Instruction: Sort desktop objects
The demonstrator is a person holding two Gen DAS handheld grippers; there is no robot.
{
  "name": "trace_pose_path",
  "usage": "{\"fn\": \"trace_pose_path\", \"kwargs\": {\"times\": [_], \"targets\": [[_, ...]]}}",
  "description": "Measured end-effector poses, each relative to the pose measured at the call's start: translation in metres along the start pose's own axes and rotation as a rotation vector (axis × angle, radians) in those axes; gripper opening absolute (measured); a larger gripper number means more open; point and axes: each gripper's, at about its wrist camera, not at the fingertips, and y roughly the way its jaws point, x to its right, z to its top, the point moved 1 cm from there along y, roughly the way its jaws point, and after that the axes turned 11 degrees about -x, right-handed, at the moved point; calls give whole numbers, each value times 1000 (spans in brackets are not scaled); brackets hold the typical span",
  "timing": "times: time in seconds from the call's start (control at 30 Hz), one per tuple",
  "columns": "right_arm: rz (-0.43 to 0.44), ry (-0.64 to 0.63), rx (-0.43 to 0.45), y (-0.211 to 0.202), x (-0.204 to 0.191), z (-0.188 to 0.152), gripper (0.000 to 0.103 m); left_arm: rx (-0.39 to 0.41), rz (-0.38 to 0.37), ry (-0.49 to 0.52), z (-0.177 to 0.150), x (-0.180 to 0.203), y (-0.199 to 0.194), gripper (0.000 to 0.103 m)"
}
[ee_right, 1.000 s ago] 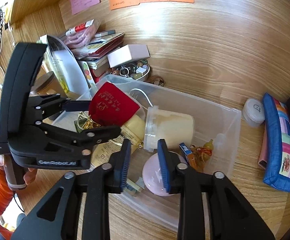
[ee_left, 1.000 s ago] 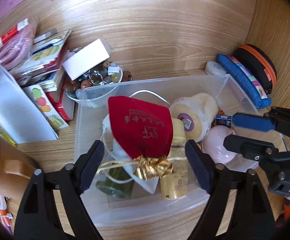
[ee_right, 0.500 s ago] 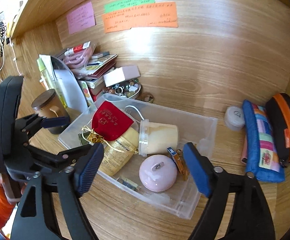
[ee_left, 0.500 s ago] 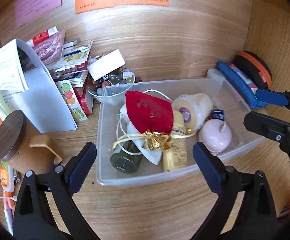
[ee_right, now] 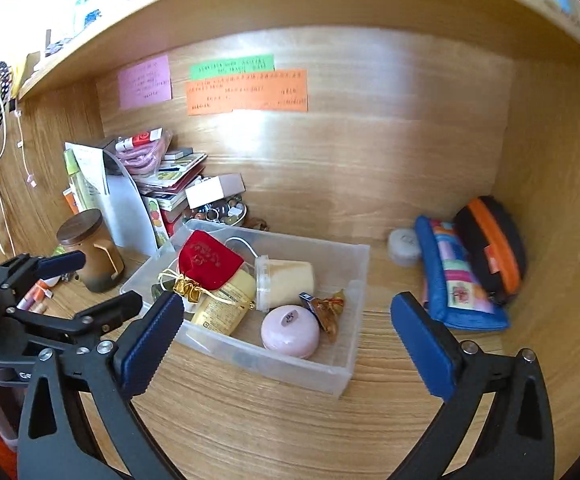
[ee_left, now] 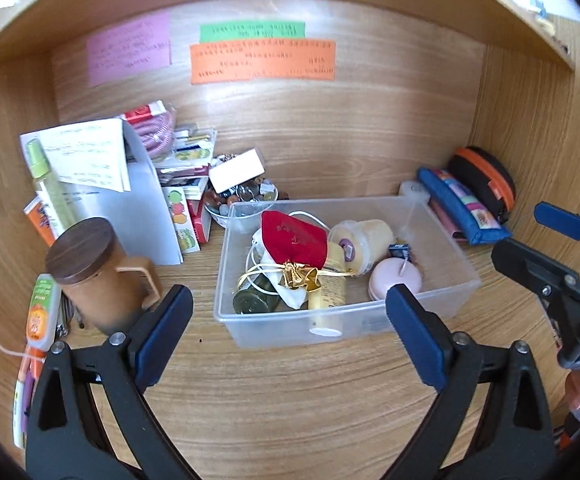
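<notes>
Wood desk (ee_left: 290, 400) is lying bare in front of the clear plastic bin (ee_left: 249, 322), with the back wall and right side panel closing in the alcove. Left gripper (ee_left: 290, 334) is hanging short of the bin's near wall, jaws spread wide and holding nothing; right gripper (ee_right: 285, 342) is hovering likewise, also spread and empty. Inside the bin are lying a red pouch (ee_left: 294, 240), cream jar (ee_left: 364, 238), pink round case (ee_left: 396, 282) and yellow tube (ee_left: 330, 292).
</notes>
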Motion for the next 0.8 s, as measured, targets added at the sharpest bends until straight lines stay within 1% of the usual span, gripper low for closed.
{"fn": "trace_pose_path", "kwargs": {"times": [0.13, 0.27, 0.5, 0.6, 0.8], "targets": [[-13, 13, 56, -20, -7, -12, 103, 46, 2, -48, -11, -4, -17, 99], [-5, 32, 69, -25, -12, -27, 103, 68, 0, -72, -23, -7, -26, 99], [-23, 47, 67, -28, -19, -50, 103, 72, 31, -66, -43, -1, -23, 99], [-44, 51, 62, -26, -21, -56, 103, 70, 48, -56, -48, 3, -18, 100], [-19, 81, 40, -19, -14, -60, 103, 72, 62, -51, -49, 7, -13, 100]]}}
